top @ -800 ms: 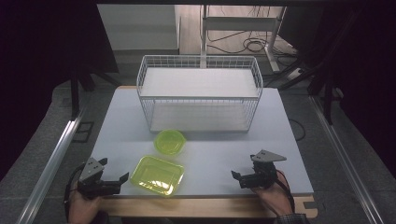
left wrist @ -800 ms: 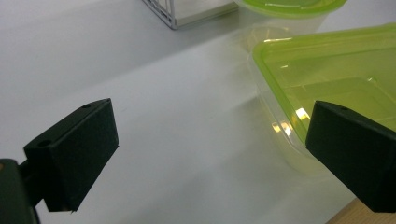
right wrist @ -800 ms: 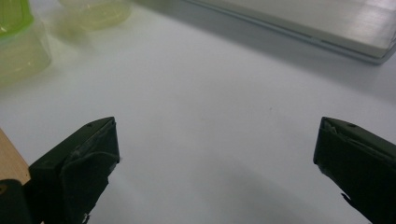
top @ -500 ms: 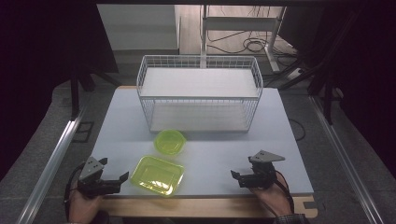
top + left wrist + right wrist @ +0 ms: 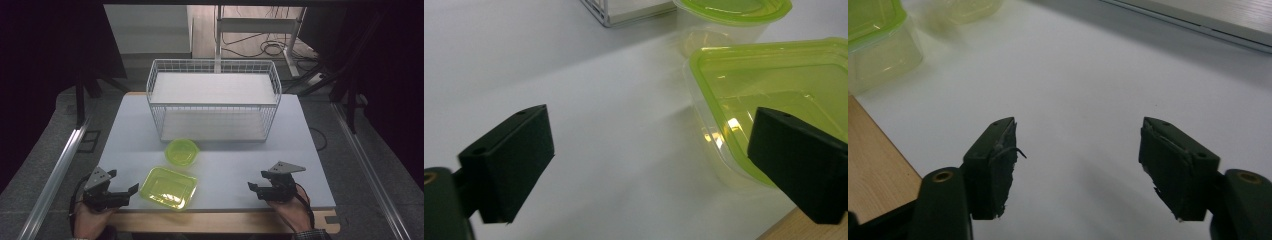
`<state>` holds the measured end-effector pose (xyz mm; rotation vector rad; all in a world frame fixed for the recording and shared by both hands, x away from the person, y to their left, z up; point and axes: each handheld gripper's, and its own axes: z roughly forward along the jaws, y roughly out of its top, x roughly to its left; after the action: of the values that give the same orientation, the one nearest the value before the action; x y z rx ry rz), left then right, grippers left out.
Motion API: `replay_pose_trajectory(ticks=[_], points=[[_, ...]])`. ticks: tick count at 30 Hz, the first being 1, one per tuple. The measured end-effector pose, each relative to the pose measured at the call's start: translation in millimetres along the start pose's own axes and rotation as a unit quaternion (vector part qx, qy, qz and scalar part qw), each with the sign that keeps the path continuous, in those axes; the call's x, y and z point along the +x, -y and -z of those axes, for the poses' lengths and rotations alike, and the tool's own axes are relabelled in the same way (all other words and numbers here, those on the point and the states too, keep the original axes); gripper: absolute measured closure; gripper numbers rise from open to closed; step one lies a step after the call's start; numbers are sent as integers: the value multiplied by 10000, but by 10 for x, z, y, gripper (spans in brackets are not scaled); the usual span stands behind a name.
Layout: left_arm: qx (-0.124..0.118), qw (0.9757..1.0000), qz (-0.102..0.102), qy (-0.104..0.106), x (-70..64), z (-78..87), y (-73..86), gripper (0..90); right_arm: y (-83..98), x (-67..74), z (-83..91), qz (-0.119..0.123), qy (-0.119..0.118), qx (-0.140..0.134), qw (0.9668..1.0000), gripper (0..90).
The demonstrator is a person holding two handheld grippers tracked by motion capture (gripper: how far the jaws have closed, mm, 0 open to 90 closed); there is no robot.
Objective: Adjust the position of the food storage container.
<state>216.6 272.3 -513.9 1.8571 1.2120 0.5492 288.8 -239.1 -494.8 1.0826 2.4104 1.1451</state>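
A rectangular yellow-green plastic container [image 5: 168, 187] sits near the table's front edge, with a round yellow-green bowl [image 5: 181, 151] just behind it. My left gripper [image 5: 122, 183] rests at the front left and is open. It points at the rectangular container [image 5: 769, 85], whose near corner lies behind its right jaw; nothing is between the pads [image 5: 506, 165]. The round bowl [image 5: 734, 15] stands beyond. My right gripper [image 5: 257, 180] is at the front right, open over bare table [image 5: 1078, 160] and apart from both containers. The rectangular container [image 5: 873, 40] lies off to its left.
A white wire basket [image 5: 214, 100] with a shelf stands at the back middle of the white table [image 5: 310, 165]. A wooden strip [image 5: 225, 220] runs along the front edge. Beyond the table are a dark floor, cables and metal rails.
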Motion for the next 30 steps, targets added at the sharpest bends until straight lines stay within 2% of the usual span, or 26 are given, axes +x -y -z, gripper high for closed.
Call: replay_pose_trajectory(ticks=[3, 4, 8, 11, 17, 18, 21, 27, 30], points=[[-4, 10000, -32, 2, -15, 4, -11, 100, -16, 22, 7, 12, -34, -13, 10000, 392], [-12, 9999, -101, -1, -36, 4, -20, 116, -25, 31, 11, 12, -86, -35, 10000, 409], [37, 9996, -263, -35, -78, -9, -35, 146, -88, 94, -1, -72, -430, -30, 9990, 483], [35, 9996, -291, -49, -90, -4, -39, 180, -145, 161, -45, 66, -562, 82, 9984, 531], [-29, 9997, -209, 86, -75, 11, -46, 311, -206, 253, -96, 311, -687, 210, 9969, 603], [-59, 9997, -192, 138, -66, 16, -51, 334, -233, 293, -100, 427, -735, 234, 9961, 642], [-108, 9996, -157, 212, -68, 22, -57, 382, -278, 337, -119, 503, -815, 225, 9952, 717], [-123, 9995, -186, 222, -80, 3, -58, 372, -469, 429, -226, 735, -1016, 130, 9920, 862], [-135, 9996, -204, 156, -72, -3, -51, 345, -536, 461, -299, 816, -1062, 133, 9909, 888]])
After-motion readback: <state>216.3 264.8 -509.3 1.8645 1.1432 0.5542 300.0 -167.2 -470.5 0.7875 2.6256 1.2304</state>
